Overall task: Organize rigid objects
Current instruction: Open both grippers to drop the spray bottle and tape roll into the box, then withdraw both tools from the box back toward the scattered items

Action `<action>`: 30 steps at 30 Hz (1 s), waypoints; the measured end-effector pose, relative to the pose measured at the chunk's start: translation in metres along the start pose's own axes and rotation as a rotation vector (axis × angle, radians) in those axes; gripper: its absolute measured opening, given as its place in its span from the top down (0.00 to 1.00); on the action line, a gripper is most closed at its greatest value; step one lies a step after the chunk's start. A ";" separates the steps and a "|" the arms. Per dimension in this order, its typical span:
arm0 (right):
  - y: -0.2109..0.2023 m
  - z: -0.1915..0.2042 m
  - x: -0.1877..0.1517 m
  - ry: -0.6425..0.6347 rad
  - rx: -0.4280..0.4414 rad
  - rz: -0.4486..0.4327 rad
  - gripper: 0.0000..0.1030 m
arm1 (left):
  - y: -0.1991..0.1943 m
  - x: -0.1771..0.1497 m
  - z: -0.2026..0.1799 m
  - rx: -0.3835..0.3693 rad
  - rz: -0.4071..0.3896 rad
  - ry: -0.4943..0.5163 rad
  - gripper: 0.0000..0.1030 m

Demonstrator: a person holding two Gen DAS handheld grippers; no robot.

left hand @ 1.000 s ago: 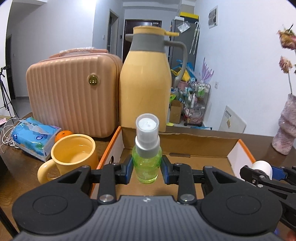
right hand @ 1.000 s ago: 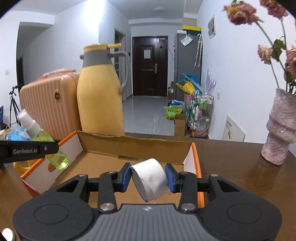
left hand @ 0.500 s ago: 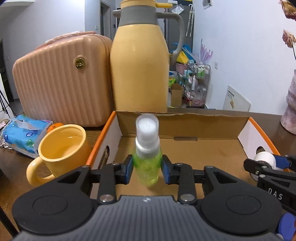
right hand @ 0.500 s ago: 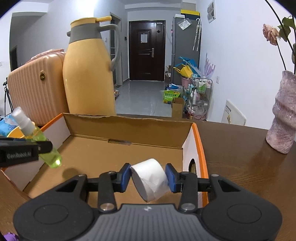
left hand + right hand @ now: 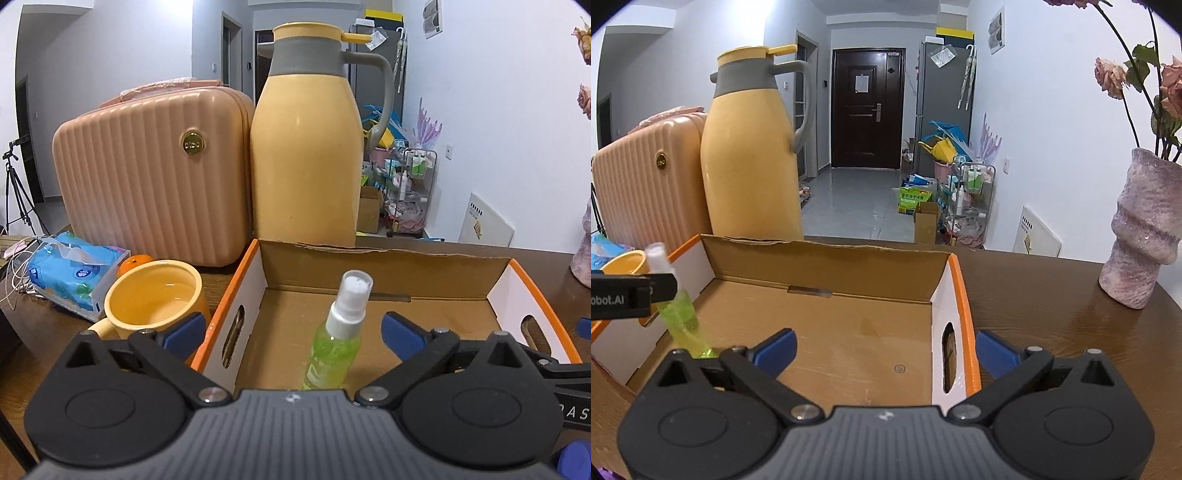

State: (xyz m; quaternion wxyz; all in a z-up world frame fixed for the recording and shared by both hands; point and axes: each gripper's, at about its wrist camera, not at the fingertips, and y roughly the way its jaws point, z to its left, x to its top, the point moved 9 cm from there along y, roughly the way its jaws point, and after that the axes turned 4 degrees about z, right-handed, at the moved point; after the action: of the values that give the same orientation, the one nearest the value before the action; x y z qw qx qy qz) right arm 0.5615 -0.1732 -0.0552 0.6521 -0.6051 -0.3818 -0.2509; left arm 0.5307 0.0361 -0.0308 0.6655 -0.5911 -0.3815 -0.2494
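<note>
Both grippers released over the cardboard box

The left gripper [image 5: 291,328] stands spread wide, its jaws having just opened; the green spray bottle [image 5: 338,339] leans free between them inside the cardboard box [image 5: 384,258], touching neither pad. The right gripper [image 5: 884,349] has likewise just opened with nothing between its jaws; the white roll it gripped a second ago is out of sight. Left of the box sits a yellow mug [image 5: 155,295]; behind stand a yellow thermos jug [image 5: 306,147] and a pink case [image 5: 147,170].

Both tongs [image 5: 291,328] [image 5: 884,345] opened, releasing spray bottle [image 5: 334,347].
</note>
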 end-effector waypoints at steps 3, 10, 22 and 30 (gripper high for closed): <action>-0.004 0.001 0.001 -0.003 -0.001 -0.007 0.00 | -0.007 0.000 0.000 -0.010 -0.013 -0.003 0.00; -0.022 0.001 0.001 -0.013 -0.005 -0.040 0.00 | -0.022 -0.004 0.003 -0.024 -0.026 0.001 0.00; -0.069 0.001 -0.012 -0.010 -0.001 -0.085 0.00 | -0.063 -0.017 0.019 -0.041 -0.045 -0.011 0.00; -0.103 0.006 -0.023 -0.023 -0.004 -0.103 0.00 | -0.093 -0.023 0.029 -0.037 -0.047 -0.002 0.00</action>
State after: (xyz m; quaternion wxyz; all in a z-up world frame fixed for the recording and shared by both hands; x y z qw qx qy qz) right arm 0.4656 -0.1846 -0.0118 0.6327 -0.5887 -0.4193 -0.2781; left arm 0.4380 0.0449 0.0066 0.6482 -0.5944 -0.3912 -0.2712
